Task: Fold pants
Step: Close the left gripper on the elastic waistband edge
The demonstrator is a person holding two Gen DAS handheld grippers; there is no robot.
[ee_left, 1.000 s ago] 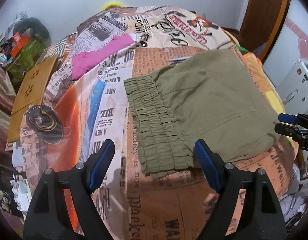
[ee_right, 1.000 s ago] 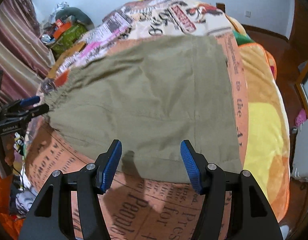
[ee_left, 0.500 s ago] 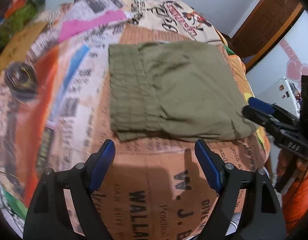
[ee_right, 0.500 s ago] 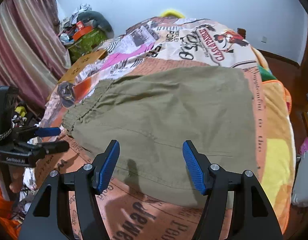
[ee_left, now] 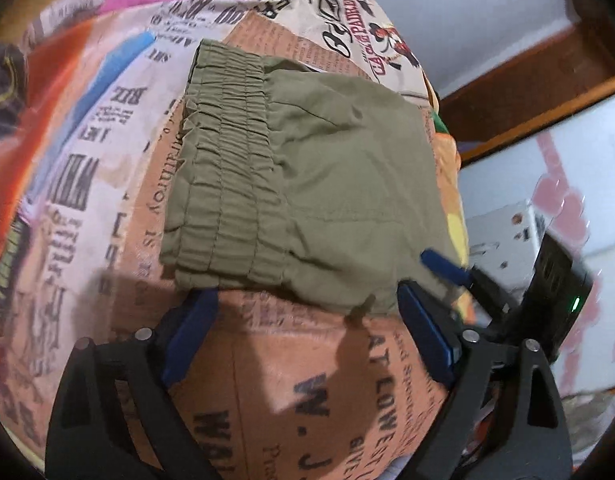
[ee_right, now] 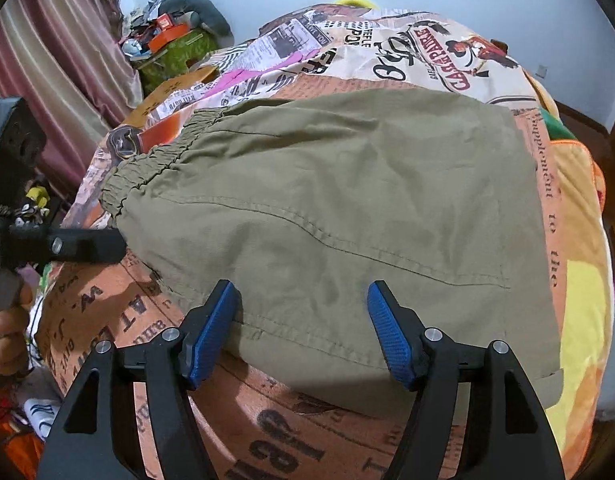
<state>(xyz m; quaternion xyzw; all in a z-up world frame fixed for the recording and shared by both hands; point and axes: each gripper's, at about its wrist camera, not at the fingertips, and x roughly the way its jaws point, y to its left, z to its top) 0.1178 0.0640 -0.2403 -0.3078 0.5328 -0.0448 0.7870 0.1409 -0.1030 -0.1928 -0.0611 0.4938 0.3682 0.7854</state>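
Note:
Olive-green pants [ee_left: 319, 184] lie folded flat on a newspaper-print bed cover [ee_left: 307, 380], elastic waistband [ee_left: 223, 184] to the left. My left gripper [ee_left: 307, 320] is open and empty, its blue pads at the pants' near edge below the waistband. My right gripper [ee_right: 303, 328] is open and empty, its pads over the near hem of the pants [ee_right: 347, 208]. The right gripper's blue tips [ee_left: 443, 266] show at the right in the left wrist view; the left gripper [ee_right: 87, 246] shows at the left in the right wrist view.
The bed cover [ee_right: 347, 440] drops off at the near edge. A clutter pile [ee_right: 167, 40] and a striped curtain [ee_right: 55, 60] stand at the far left. A white cabinet [ee_left: 507, 232] and wooden door frame [ee_left: 527, 92] are to the right.
Both grippers have moved in closer to the pants' near edge and toward each other. Both stay open and empty; the pants have not moved.

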